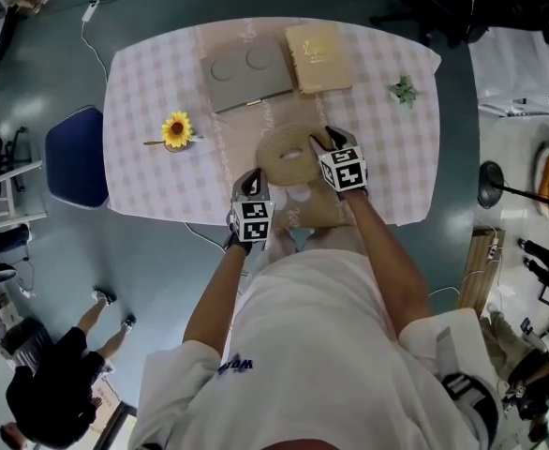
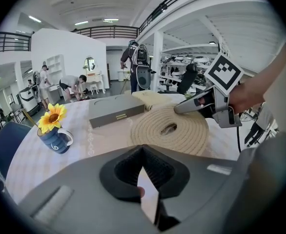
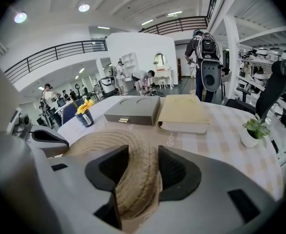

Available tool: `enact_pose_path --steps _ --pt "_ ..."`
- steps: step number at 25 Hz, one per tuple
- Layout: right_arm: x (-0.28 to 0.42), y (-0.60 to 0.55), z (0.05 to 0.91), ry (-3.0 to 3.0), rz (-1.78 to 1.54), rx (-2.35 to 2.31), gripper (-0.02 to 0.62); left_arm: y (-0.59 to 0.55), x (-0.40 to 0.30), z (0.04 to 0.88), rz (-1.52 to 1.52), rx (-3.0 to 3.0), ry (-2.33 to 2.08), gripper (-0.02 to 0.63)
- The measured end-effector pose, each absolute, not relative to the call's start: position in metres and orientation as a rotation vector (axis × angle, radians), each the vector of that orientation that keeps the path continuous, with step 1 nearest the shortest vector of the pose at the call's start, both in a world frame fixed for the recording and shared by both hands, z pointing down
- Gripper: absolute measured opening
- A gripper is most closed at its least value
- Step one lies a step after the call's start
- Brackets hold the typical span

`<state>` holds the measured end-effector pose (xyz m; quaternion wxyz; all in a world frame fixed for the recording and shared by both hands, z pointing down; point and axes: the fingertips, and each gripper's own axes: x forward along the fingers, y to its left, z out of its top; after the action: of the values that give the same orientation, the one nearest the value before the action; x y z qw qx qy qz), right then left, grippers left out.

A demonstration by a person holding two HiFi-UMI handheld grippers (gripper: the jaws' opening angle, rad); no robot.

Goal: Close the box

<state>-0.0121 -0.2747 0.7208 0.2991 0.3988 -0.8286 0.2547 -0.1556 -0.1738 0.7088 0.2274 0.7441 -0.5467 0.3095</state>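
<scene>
Sunflower in a dark blue ceramic mug stands ahead and to the left of our left gripper, whose jaws meet at the tips. Ahead and to its right lies a round tan coiled-rope mat on the pink checked tablecloth. Our right gripper is clamped on that mat's near rim. Beyond this gripper, slightly left and well apart, we see the flat grey rectangular box, lid down. A beige hardcover book lies just beside it, and a small green potted plant stands further right.
</scene>
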Motion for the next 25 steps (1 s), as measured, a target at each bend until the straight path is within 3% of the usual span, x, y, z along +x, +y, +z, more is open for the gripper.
enact_pose_path --steps 25 --pt "-0.0153 -0.2768 0.7296 -2.256 0.603 1.042 0.198 -0.1722 -0.1548 0.7142 0.906 1.976 -1.369 0.002"
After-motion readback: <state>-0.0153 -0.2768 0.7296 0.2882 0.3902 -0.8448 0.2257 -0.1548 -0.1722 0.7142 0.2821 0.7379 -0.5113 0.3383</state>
